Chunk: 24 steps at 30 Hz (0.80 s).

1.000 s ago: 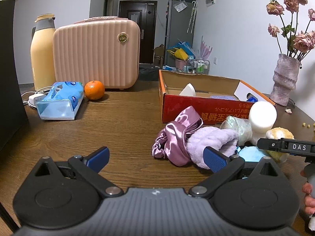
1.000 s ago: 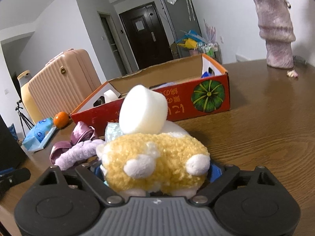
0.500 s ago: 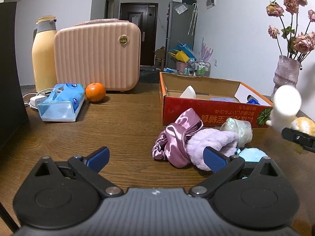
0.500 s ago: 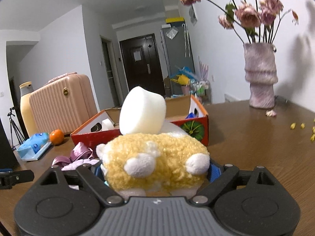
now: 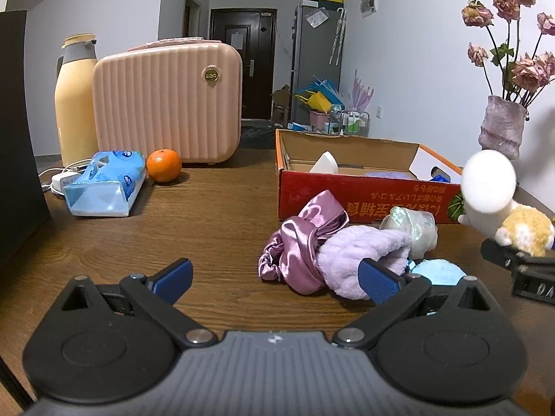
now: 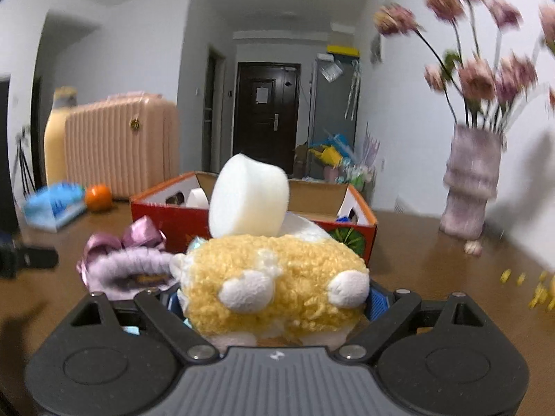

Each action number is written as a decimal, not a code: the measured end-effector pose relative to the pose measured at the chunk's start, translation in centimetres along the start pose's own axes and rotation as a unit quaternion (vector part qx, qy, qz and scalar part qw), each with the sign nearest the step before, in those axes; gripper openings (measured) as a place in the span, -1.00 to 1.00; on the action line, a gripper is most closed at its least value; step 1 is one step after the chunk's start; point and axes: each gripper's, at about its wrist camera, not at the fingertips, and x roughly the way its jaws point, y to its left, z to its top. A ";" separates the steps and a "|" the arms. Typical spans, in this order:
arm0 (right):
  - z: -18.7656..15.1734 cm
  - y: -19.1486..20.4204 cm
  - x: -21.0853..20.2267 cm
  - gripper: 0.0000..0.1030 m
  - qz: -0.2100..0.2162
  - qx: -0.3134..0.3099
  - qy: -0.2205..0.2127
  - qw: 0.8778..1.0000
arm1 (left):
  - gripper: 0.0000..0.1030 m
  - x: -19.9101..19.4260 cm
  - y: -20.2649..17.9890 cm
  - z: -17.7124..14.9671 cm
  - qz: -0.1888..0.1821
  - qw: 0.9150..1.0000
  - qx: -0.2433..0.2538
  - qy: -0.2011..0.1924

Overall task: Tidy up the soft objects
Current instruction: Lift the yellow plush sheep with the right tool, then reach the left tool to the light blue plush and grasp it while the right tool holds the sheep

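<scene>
My right gripper point(image 6: 274, 303) is shut on a yellow-and-white plush toy point(image 6: 277, 284) with a white foam head point(image 6: 248, 201), held above the table. In the left wrist view the same plush toy point(image 5: 520, 228) hangs at the right edge, near the red cardboard box point(image 5: 364, 197). On the table before the box lie a pink satin scrunchie point(image 5: 305, 239), a lilac fluffy headband point(image 5: 360, 249), a crinkled clear pouch point(image 5: 412, 225) and a light blue puff point(image 5: 438, 270). My left gripper point(image 5: 274, 277) stands open low over the table, nothing between its fingers.
A pink ribbed case point(image 5: 166, 104), a yellow thermos point(image 5: 74, 100), a blue tissue pack point(image 5: 107, 183) and an orange point(image 5: 163, 165) stand at the back left. A vase of dried roses point(image 5: 501, 128) is at the back right. Yellow crumbs point(image 6: 534, 287) lie on the right.
My right gripper has lifted the plush toy, rolled level and swung toward the box. The left gripper has stayed still and open.
</scene>
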 end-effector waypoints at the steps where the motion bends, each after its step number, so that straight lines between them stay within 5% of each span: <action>1: -0.1 0.4 0.0 0.79 -0.010 -0.018 0.000 1.000 | 1.00 0.0 -0.1 0.0 0.000 1.000 0.000 0.001; 24: -0.2 -3.6 -1.2 0.79 -0.025 -0.015 -0.019 0.999 | 1.00 0.4 -6.4 -1.6 -0.031 0.999 0.036 0.025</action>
